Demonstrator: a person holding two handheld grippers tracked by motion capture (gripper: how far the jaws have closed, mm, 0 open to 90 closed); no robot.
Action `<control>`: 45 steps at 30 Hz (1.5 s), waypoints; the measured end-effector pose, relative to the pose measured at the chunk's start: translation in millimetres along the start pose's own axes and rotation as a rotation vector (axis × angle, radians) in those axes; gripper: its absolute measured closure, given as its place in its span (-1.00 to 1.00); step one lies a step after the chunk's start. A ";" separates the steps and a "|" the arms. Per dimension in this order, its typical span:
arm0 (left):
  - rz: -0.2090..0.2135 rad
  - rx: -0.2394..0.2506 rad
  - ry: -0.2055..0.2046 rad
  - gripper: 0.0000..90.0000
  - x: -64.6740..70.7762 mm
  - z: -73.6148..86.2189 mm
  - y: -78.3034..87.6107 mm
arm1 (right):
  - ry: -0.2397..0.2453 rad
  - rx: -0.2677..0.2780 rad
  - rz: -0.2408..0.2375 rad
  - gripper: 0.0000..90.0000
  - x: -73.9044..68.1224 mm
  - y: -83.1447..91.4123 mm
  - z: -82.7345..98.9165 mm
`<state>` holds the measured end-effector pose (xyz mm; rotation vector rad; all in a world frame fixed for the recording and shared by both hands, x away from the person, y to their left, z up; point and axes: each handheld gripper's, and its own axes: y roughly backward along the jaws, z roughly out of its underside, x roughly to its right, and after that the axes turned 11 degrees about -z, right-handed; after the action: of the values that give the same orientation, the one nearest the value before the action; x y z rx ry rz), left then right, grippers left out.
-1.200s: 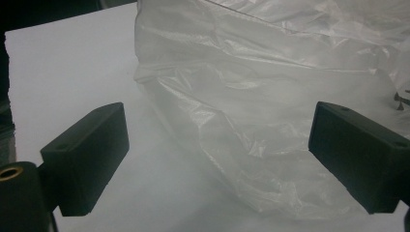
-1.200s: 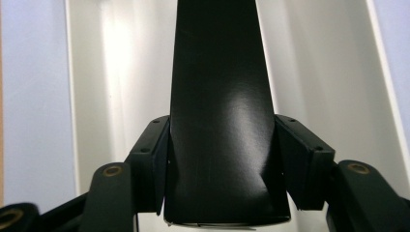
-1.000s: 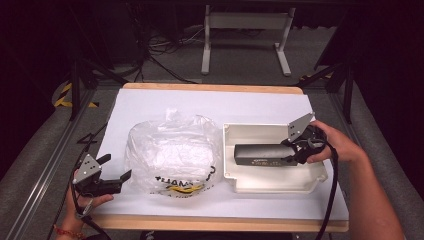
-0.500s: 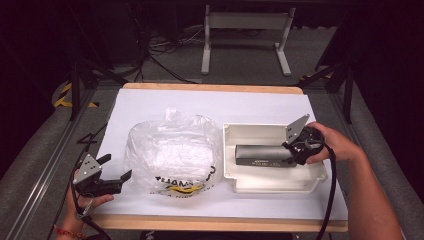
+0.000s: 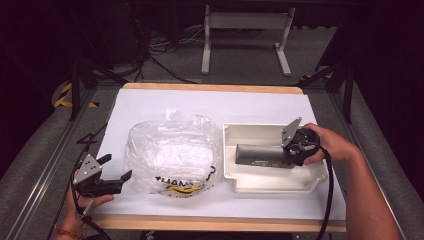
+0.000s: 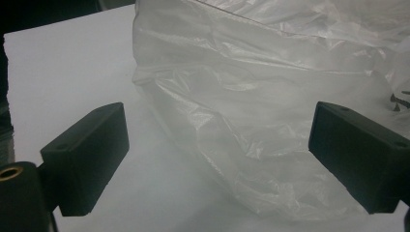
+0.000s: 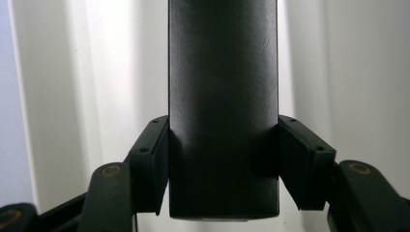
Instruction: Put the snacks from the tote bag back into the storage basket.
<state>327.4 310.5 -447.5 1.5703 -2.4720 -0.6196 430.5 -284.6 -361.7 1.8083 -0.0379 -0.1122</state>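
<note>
Clenching the dark box (image 5: 260,155) by its right end, the right hand-held gripper (image 5: 292,150) keeps it lengthwise inside the white tray (image 5: 235,131); left of the tray, the released left hand-held gripper (image 5: 116,170) faces the plastic bag (image 5: 170,155).

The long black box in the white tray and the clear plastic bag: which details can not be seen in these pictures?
- Long black rectangular box: high view, its pale print is too small to read; right gripper view, far end cut off by the top edge.
- Clear crumpled plastic bag: high view, folds blur the contents and its black lettering is upside down and creased; left gripper view, cut off at the frame edges.
</note>
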 end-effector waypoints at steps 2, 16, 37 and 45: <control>-0.002 -0.001 -0.004 -0.82 0.3 -0.3 0.5 | 0.002 0.000 0.002 -0.05 0.6 -1.1 0.3; 0.004 0.008 -0.001 -0.82 -0.8 -0.3 2.1 | -0.037 -0.066 0.067 -0.15 -0.2 -0.1 -0.9; 0.003 0.011 0.003 -0.82 -1.7 -0.6 3.5 | -0.005 0.134 0.173 -0.21 -20.0 22.1 -1.0; 0.005 0.011 0.001 -0.82 -2.3 -0.3 3.2 | -0.032 0.182 0.207 -0.22 -22.2 25.4 3.7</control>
<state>325.8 313.7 -445.7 1.5680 -2.4816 -0.6053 409.0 -292.3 -336.7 1.9726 -0.2649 0.0097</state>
